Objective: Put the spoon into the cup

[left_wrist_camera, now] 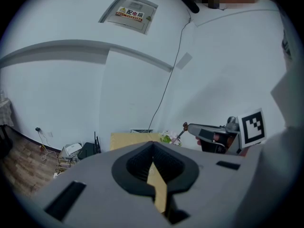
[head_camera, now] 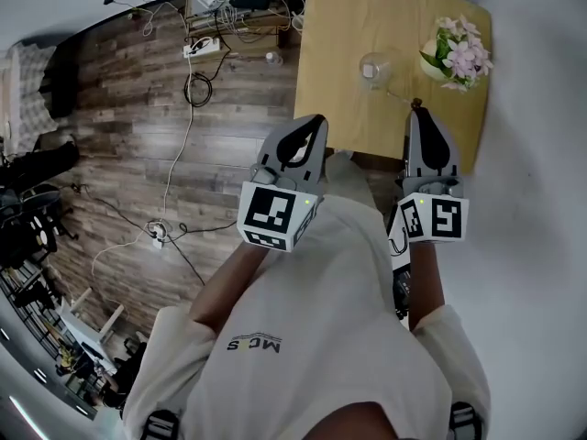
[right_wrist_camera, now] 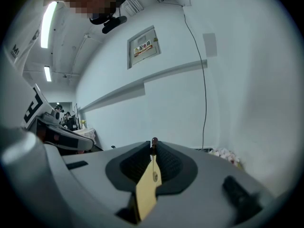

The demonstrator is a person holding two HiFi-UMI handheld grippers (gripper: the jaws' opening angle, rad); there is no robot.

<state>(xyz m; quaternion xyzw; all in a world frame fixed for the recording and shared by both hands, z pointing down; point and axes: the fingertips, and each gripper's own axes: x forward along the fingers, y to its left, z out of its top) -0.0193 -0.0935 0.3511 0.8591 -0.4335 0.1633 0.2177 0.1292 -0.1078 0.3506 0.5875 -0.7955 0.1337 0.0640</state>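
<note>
My right gripper [head_camera: 417, 111] had its fingers pinching the spoon [right_wrist_camera: 154, 141] just beside the cup [head_camera: 374, 70] on the table [head_camera: 339, 53]. My left gripper [head_camera: 316, 122], fingers pressed together and empty, hung farther from the cup. I judged the best move was to lift the spoon above the cup's rim, tilt it, then release.

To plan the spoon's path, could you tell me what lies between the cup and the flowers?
Nothing stands there: in the head view, only a bare strip of tabletop separates the cup from the flowers.
</note>
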